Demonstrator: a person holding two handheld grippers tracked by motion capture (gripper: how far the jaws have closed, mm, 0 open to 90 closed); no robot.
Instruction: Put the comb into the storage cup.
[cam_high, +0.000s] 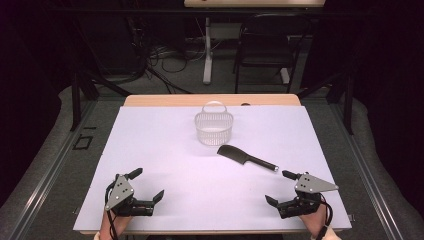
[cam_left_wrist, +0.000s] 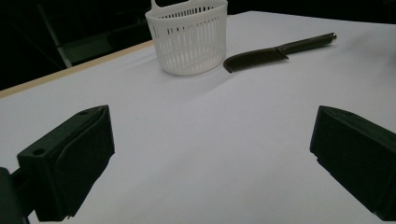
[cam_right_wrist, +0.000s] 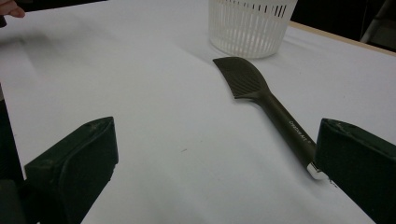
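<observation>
A white slatted basket (cam_high: 214, 128) with a handle stands upright at the table's middle back; it also shows in the left gripper view (cam_left_wrist: 189, 39) and the right gripper view (cam_right_wrist: 250, 25). A black spatula (cam_high: 246, 157) lies flat just in front of it, blade toward the basket, handle pointing right (cam_left_wrist: 275, 52) (cam_right_wrist: 268, 105). My left gripper (cam_high: 146, 184) rests open at the front left, nothing between its jaws (cam_left_wrist: 210, 158). At the front right my right gripper (cam_high: 280, 187) is open too (cam_right_wrist: 217, 163); the spatula's handle end lies close by its far jaw.
A white sheet (cam_high: 165, 165) covers most of the wooden table (cam_high: 150, 100), which ends in a bare strip at the back. Beyond it stand a dark chair (cam_high: 267, 45), a table leg and loose cables on the floor. A hand's fingertips (cam_right_wrist: 9, 8) show far left.
</observation>
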